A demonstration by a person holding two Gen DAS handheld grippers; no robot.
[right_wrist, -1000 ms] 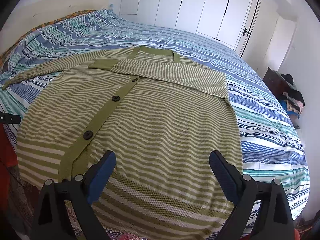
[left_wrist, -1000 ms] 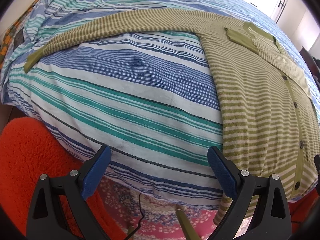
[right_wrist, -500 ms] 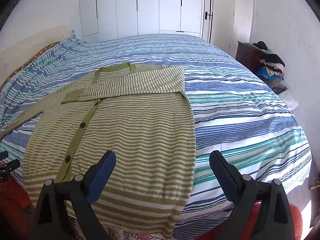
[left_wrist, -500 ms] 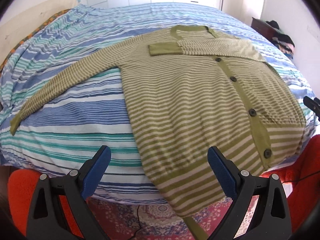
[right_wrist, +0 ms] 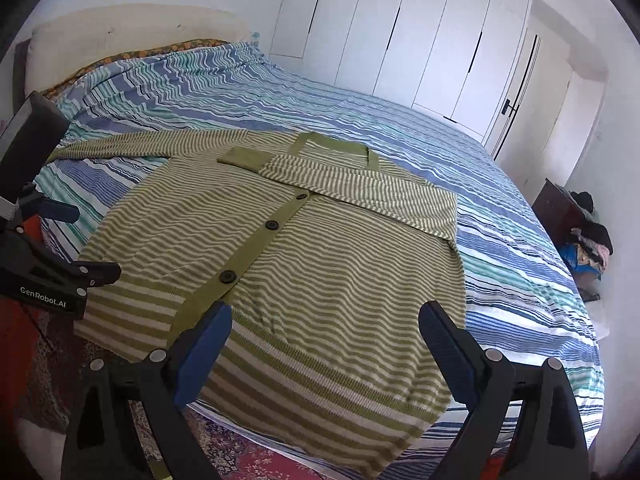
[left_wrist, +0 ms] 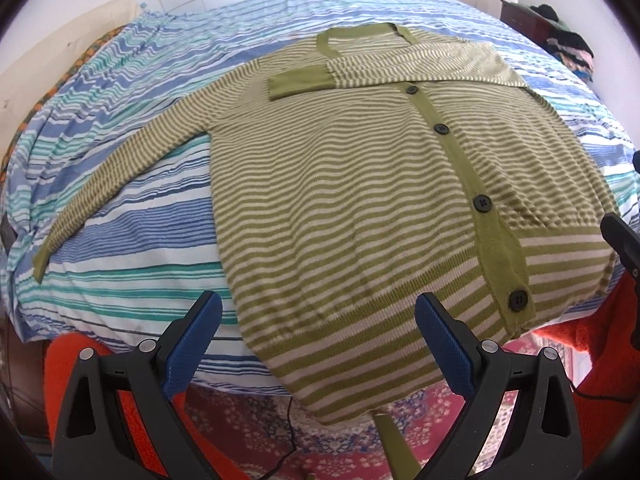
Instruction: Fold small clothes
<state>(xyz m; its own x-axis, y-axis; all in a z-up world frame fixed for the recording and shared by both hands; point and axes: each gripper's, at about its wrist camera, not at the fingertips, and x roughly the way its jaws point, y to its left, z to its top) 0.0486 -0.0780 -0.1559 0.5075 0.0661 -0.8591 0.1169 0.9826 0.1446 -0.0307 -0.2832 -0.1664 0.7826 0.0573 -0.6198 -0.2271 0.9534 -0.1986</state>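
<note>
A green-and-cream striped cardigan (left_wrist: pixel 360 200) lies buttoned and face up on the bed, its hem hanging over the near edge. One sleeve is folded across the chest, its plain green cuff (left_wrist: pixel 300 82) near the collar. The other sleeve (left_wrist: pixel 120 160) stretches out flat to the left. My left gripper (left_wrist: pixel 316 332) is open above the hem's left part and holds nothing. My right gripper (right_wrist: pixel 326 340) is open over the hem of the cardigan (right_wrist: pixel 340 272), right of the button band, also with nothing in it. The left gripper (right_wrist: pixel 60 276) shows at the right wrist view's left edge.
The bed has a blue, teal and white striped cover (left_wrist: pixel 120 280). A patterned red rug (left_wrist: pixel 340 440) and orange-red fabric (left_wrist: pixel 80 360) lie below the near edge. White wardrobe doors (right_wrist: pixel 420 40) stand behind. A dark bedside cabinet with piled clothes (right_wrist: pixel 588 236) is on the right.
The left wrist view has swung right, from the outstretched sleeve to the cardigan's body. The right wrist view swung right, then back left. The cardigan has not moved, and both grippers stayed open.
</note>
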